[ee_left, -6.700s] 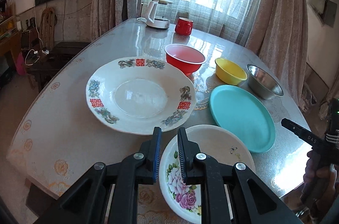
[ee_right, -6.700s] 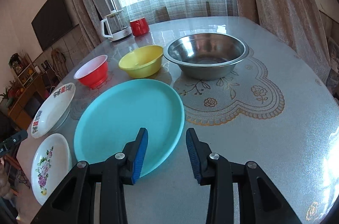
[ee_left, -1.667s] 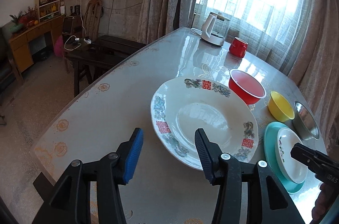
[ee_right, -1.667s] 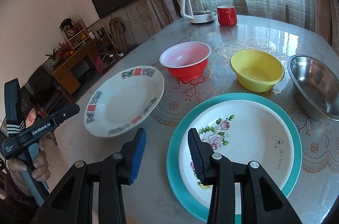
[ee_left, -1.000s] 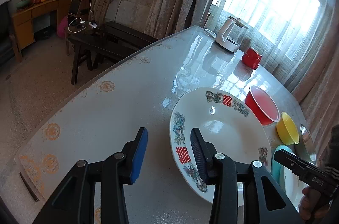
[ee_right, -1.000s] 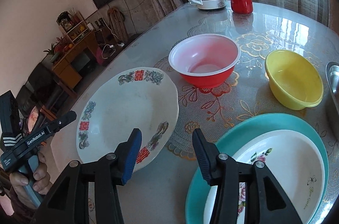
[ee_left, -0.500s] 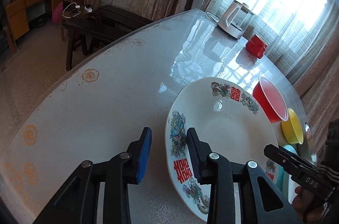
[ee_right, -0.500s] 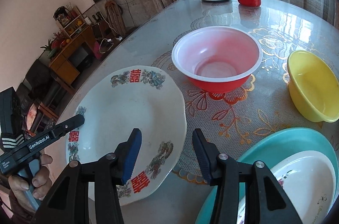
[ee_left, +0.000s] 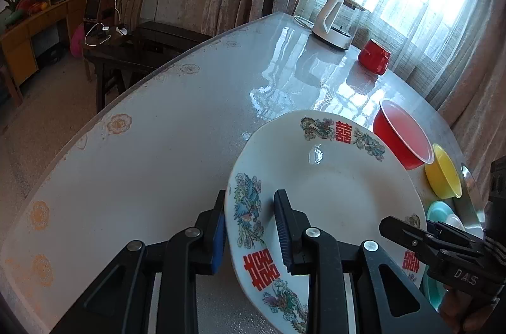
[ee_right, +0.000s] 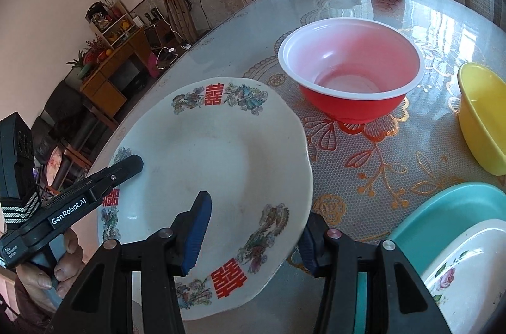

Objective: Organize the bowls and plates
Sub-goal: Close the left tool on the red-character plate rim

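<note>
A: Where is the big patterned plate (ee_left: 329, 195) now?

B: On the table (ee_left: 158, 144), its rim between both grippers' fingers. The left gripper (ee_left: 249, 226) has narrowed around its near edge, not clamped.

A: And the right gripper (ee_right: 253, 236)?

B: Moved in from the floral plate (ee_right: 465, 270); jaws apart, straddling the opposite rim.

Between the tongs, a white plate (ee_right: 205, 169) with red double-happiness characters and blue-green dragon motifs. Beyond it, a red bowl (ee_right: 351, 75), white-rimmed, and a yellow bowl (ee_right: 484, 116); rightward, a teal plate (ee_right: 442, 207).
</note>
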Demonstrator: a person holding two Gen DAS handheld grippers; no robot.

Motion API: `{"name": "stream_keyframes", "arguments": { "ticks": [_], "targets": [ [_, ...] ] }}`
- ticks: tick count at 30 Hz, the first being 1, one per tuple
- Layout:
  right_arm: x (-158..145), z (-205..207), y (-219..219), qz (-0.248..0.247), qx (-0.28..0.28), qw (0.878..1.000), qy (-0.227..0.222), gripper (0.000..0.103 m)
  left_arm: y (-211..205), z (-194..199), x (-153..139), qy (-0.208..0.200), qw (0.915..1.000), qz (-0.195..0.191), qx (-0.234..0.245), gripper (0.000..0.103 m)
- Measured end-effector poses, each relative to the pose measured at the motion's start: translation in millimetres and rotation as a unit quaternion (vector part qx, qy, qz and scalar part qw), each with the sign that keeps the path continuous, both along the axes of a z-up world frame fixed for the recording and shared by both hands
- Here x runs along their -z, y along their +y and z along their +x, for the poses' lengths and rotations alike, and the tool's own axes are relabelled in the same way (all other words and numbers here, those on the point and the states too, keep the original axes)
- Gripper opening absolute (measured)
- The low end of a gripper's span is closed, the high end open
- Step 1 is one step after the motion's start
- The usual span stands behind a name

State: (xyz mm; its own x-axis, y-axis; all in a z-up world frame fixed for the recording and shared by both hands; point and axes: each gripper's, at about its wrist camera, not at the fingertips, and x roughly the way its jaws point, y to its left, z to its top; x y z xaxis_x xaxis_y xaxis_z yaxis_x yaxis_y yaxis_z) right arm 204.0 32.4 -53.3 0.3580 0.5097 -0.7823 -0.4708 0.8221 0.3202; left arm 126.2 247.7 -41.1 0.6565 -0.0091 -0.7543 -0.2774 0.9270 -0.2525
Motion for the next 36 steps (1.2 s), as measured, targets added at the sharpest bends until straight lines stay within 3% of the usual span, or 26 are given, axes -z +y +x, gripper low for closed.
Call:
{"name": "stream_keyframes", "arguments": {
  "ticks": [13,29,36],
  "targets": [
    [-3,-31,-4,-0.012,-0.026,1.000,-0.008,0.051,-12,-46,-2,0.004,0.9998,0.019,0.009,0.028],
    [0,-48,-2,-0.020,-0.018,0.999,-0.023,0.048,-18,-59,-2,0.005,0.9998,0.015,0.008,0.028],
    [-4,-67,-6,-0.038,-0.038,0.997,-0.056,0.044,-20,-74,-6,-0.009,0.9996,0.022,0.012,0.028]
  ]
}}
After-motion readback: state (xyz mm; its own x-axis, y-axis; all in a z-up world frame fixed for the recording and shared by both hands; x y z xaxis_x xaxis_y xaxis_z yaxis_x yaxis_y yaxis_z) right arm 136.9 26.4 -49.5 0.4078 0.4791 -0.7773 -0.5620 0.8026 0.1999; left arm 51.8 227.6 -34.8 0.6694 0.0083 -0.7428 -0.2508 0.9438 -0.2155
